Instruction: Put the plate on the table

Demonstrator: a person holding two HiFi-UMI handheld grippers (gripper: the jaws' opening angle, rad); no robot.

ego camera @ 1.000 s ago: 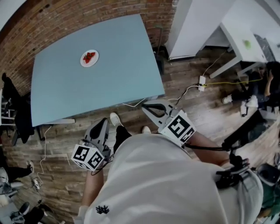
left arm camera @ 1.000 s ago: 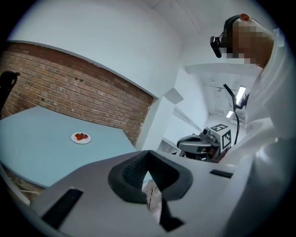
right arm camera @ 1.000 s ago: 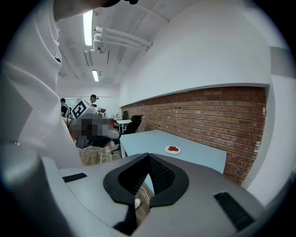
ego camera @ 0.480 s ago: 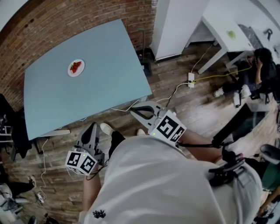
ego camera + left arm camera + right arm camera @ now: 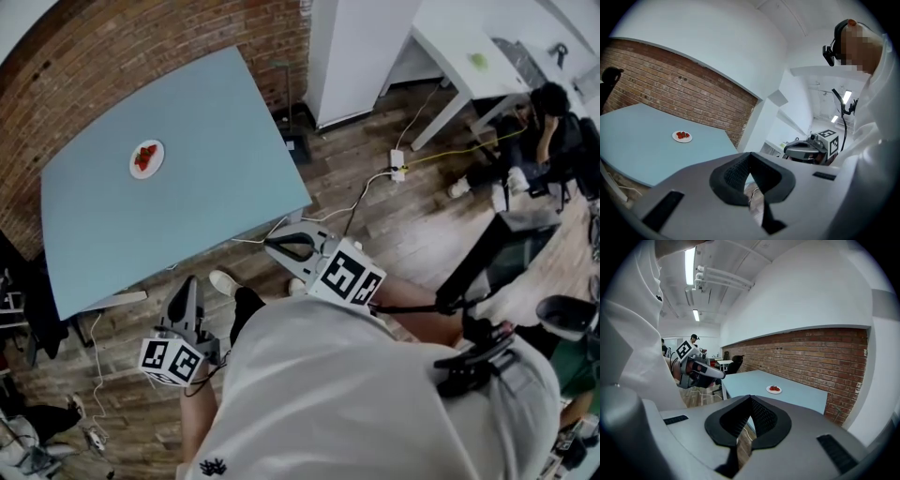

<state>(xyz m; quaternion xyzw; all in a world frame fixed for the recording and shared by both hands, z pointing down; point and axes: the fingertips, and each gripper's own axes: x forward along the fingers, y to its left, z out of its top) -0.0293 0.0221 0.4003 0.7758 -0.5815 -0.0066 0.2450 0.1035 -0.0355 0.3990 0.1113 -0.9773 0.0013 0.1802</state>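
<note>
White plate (image 5: 150,172), red fruit (image 5: 145,157); pale blue table (image 5: 187,206); reddish-brown brick wall (image 5: 112,47); brown plank floor (image 5: 375,225)

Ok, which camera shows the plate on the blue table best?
The head view: it looks down on the whole plate, red food on it, set on the table. Both gripper views catch it small, side-on and far off.

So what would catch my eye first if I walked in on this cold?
Probably the big pale blue table against the brick wall, with one small white plate of strawberries on it. Closer in, a person in a white shirt holds the left gripper and the right gripper over the wooden floor, short of the table. Both are shut and empty.
</note>
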